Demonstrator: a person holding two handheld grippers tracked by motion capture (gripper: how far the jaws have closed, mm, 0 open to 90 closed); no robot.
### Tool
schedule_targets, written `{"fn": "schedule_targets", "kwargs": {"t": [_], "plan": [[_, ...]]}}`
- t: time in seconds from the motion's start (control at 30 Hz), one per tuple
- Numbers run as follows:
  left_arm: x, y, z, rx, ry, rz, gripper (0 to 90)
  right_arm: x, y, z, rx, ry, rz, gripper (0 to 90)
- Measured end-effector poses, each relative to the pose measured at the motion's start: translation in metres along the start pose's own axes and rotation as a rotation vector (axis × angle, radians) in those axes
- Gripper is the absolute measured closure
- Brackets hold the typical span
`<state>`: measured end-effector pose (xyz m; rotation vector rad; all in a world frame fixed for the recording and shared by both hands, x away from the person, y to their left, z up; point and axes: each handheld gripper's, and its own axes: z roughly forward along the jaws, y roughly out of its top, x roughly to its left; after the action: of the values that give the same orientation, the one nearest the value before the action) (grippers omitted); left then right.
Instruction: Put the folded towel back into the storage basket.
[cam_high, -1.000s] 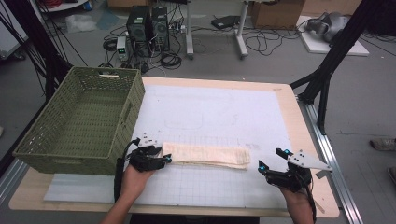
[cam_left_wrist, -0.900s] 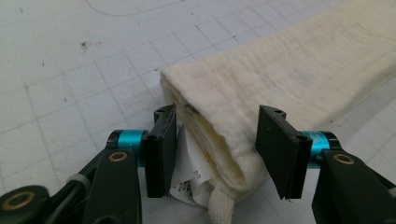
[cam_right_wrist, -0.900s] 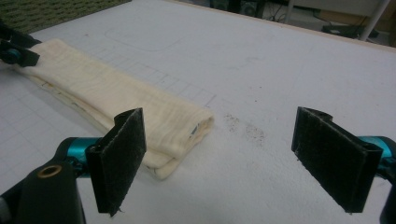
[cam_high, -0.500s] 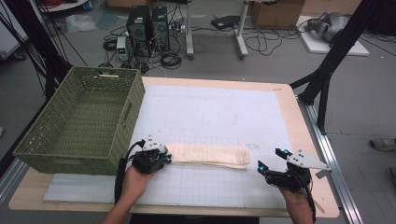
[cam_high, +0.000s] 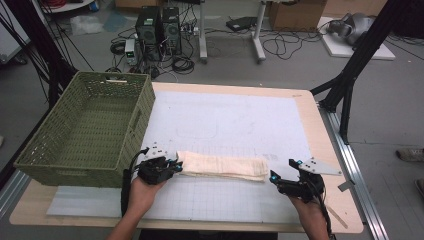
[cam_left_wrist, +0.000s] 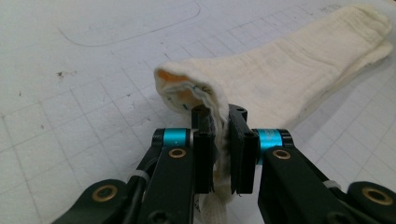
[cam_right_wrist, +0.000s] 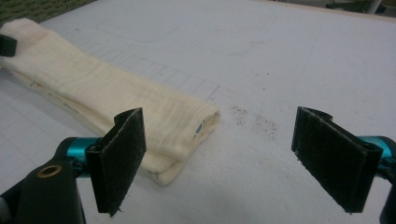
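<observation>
A folded cream towel (cam_high: 222, 166) lies lengthwise across the near part of the white gridded mat (cam_high: 230, 115). My left gripper (cam_high: 175, 165) is at the towel's left end. In the left gripper view the gripper (cam_left_wrist: 219, 140) is shut on that end, and the towel (cam_left_wrist: 289, 70) bunches up between the pads. My right gripper (cam_high: 283, 170) rests just off the towel's right end, its jaws wide apart. In the right gripper view the gripper (cam_right_wrist: 222, 126) is open, and the towel's (cam_right_wrist: 116, 93) folded end lies just ahead of the left pad, apart from it.
A green woven basket (cam_high: 135, 120) stands on the left of the table, close beside my left hand. The wooden table edge (cam_high: 330, 150) runs along the right. Cables, computers and black stand legs are on the floor beyond the table.
The left gripper's jaws have shut on the towel's left end, which now sits slightly lifted and bunched. The right gripper has barely moved.
</observation>
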<state>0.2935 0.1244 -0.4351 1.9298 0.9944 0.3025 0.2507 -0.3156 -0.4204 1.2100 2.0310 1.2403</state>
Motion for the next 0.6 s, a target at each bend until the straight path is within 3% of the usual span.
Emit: {"fn": "schedule_targets", "kwargs": {"t": [0.13, 0.5, 0.6], "plan": [[0.000, 0.000, -0.001, -0.002, -0.006, 0.000, 81.4, 0.002, -0.001, 0.007, 0.028, 0.011, -0.003, 23.6], [0.000, -0.001, -0.001, -0.010, -0.015, -0.004, 81.2, 0.005, -0.003, 0.028, 0.101, 0.069, 0.017, 55.3], [0.000, -0.001, -0.002, -0.010, -0.016, -0.004, 81.2, 0.007, -0.002, 0.035, 0.123, 0.104, 0.022, 64.7]]}}
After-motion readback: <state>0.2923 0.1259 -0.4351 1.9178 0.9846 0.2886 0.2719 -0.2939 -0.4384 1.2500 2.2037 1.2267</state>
